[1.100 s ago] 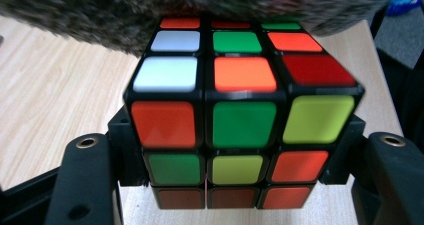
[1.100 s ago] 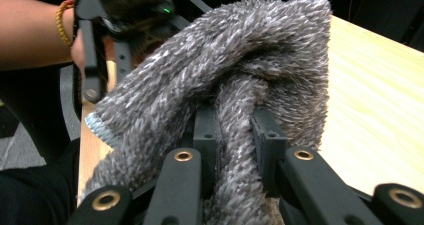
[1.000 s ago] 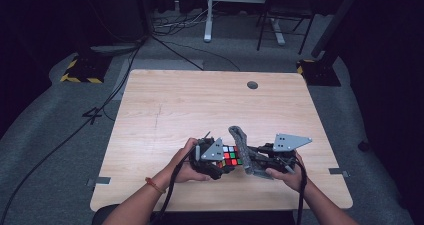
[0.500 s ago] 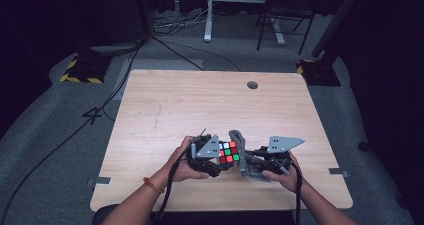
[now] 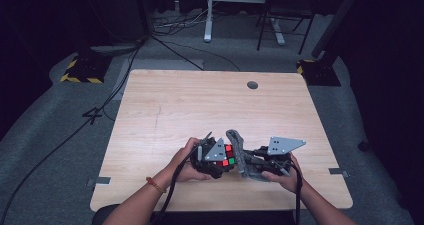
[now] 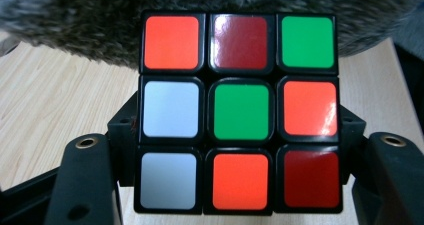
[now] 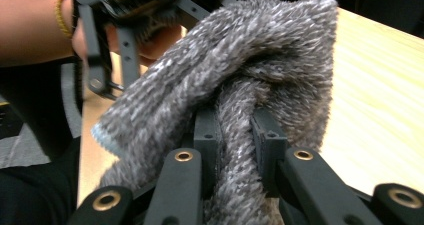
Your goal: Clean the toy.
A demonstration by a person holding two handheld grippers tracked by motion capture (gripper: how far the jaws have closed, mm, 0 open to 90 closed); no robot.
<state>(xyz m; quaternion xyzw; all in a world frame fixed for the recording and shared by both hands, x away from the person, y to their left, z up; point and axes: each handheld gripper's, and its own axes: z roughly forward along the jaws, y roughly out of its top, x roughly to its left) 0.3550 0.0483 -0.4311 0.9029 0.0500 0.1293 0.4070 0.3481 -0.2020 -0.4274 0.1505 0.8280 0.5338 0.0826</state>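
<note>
Two hand-held tongs meet near the front edge of a pale wooden worktop [image 5: 165, 110], seen from above. The left tongs [image 5: 220, 161] are closed tight on a puzzle cube [image 5: 227, 156]; in the left gripper view the cube [image 6: 240, 110] sits squarely between the black jaws, showing a face of orange, dark red, green and white squares. The right tongs [image 5: 246, 164] are pressed together on a bunched grey fuzzy cloth [image 5: 239, 152]. In the right gripper view the cloth [image 7: 240, 85] is pinched between the jaws and folds over their tips. From above, the cloth stands up against the right side of the cube, touching it. Cube and cloth are both held just over the worktop.

The person's forearms come in from the bottom edge, with an orange band on the left wrist [image 5: 155, 184]. A round dark hole [image 5: 252, 85] sits near the far edge of the worktop. Around it is grey carpet [image 5: 55, 135], with black cables [image 5: 75, 130] trailing across it, black-and-yellow striped blocks [image 5: 80, 74] at the back left, and white desk legs [image 5: 207, 15] in the dark room behind.
</note>
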